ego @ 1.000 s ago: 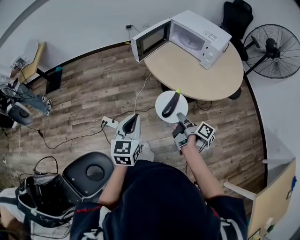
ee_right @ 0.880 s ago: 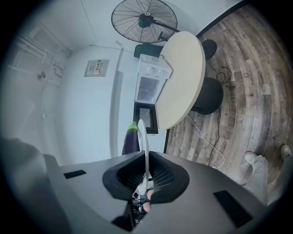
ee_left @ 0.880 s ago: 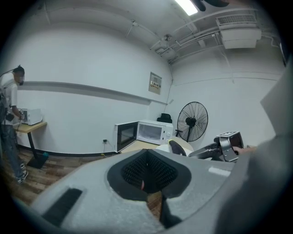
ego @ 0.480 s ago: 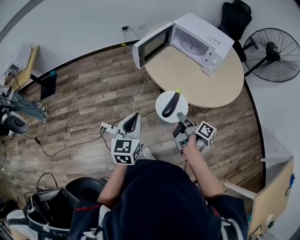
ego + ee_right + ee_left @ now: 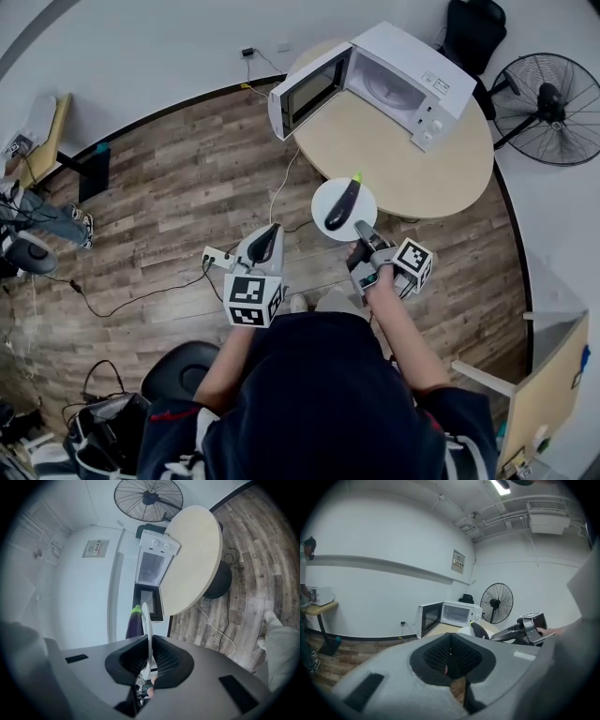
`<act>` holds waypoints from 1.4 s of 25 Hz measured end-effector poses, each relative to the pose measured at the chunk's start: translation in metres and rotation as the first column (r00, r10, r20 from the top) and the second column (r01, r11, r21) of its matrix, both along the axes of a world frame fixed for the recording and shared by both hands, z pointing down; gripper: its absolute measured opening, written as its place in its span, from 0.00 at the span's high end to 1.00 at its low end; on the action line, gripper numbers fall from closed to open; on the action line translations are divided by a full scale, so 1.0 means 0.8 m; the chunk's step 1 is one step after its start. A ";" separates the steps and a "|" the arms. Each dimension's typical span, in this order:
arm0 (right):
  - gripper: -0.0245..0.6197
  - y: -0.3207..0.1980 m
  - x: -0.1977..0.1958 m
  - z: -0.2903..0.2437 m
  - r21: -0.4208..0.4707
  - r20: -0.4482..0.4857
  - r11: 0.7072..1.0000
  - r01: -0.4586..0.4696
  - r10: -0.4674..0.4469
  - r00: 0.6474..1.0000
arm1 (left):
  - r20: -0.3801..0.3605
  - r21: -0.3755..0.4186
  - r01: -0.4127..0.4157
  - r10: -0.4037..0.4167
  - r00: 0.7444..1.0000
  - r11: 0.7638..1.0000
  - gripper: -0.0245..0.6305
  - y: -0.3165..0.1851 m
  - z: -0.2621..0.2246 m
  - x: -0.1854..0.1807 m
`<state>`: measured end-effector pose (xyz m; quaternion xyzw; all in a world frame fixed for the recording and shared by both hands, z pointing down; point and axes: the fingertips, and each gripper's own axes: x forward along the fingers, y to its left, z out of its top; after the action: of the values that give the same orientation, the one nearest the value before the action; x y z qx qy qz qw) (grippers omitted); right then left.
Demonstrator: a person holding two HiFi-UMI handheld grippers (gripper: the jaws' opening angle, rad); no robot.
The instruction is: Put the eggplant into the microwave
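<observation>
You're standing on a wood-plank floor [image 5: 169, 187] with a white wall curving round the far side. The round tan table [image 5: 394, 169] is sitting at about 1 o'clock from you, the white microwave [image 5: 412, 70] is resting on its far edge with its door [image 5: 309, 94] hanging open toward 10 o'clock, and a black fan [image 5: 553, 112] is standing out at 2 o'clock. A power strip [image 5: 217, 256] is lying on the floor beside your left gripper [image 5: 270, 232], whose jaws are pressing together on nothing. Your right gripper [image 5: 359, 230] is pinching the near rim of a white plate [image 5: 366, 208], holding it above the floor just short of the table. The eggplant [image 5: 341, 206] is lying on that plate, just past the jaws at their 12 o'clock, with its green tip pointing toward 1 o'clock.
</observation>
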<state>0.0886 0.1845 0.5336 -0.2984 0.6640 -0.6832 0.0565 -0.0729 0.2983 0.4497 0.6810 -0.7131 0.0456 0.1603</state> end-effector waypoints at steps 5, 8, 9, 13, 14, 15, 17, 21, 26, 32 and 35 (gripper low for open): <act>0.92 -0.024 -0.007 0.008 -0.006 0.002 1.000 -0.003 0.003 1.000 | -0.009 -0.017 -0.001 0.001 1.000 1.000 0.94 -0.022 0.011 -0.007; 0.92 -0.047 -0.013 0.013 -0.015 0.007 1.000 -0.007 0.007 1.000 | -0.012 -0.031 0.010 -0.010 1.000 0.999 0.94 -0.044 0.020 -0.014; 0.92 -0.057 -0.014 0.014 -0.018 0.005 1.000 -0.007 0.007 1.000 | -0.015 -0.033 0.013 -0.014 1.000 0.999 0.94 -0.053 0.022 -0.015; 0.92 -0.100 -0.026 0.020 -0.023 -0.006 1.000 0.003 -0.003 1.000 | -0.027 -0.043 0.017 -0.018 0.999 0.999 0.94 -0.094 0.027 -0.023; 0.92 -0.113 -0.030 0.021 -0.024 -0.006 1.000 0.005 -0.005 1.000 | -0.029 -0.048 0.020 -0.021 0.999 0.999 0.94 -0.106 0.028 -0.027; 0.92 -0.126 -0.034 0.021 -0.025 -0.006 1.000 0.008 -0.008 1.000 | -0.030 -0.051 0.023 -0.024 0.999 0.998 0.94 -0.118 0.028 -0.030; 0.92 -0.152 -0.041 0.020 -0.026 -0.004 1.000 0.015 -0.015 1.000 | -0.029 -0.053 0.027 -0.029 0.999 0.998 0.94 -0.143 0.027 -0.037; 0.92 -0.201 -0.056 0.017 -0.021 -0.002 0.999 0.030 -0.030 1.000 | -0.023 -0.051 0.038 -0.039 0.999 0.998 0.94 -0.187 0.022 -0.051; 0.92 -0.257 -0.070 0.012 -0.021 0.012 0.999 0.045 -0.045 0.999 | -0.027 -0.061 0.048 -0.050 0.998 0.997 0.94 -0.240 0.020 -0.058; 0.92 -0.318 -0.077 0.007 -0.029 0.020 0.998 0.062 -0.061 0.998 | -0.021 -0.057 0.042 -0.043 0.999 0.998 0.94 -0.307 0.007 -0.056; 0.92 -0.346 -0.083 0.004 -0.031 0.028 0.997 0.067 -0.066 0.997 | -0.019 -0.061 0.045 -0.047 0.999 0.997 0.94 -0.334 0.007 -0.057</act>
<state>0.0221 -0.0919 0.5372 -0.2677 0.6619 -0.6991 0.0377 -0.1188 0.0307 0.4552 0.6597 -0.7252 0.0566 0.1891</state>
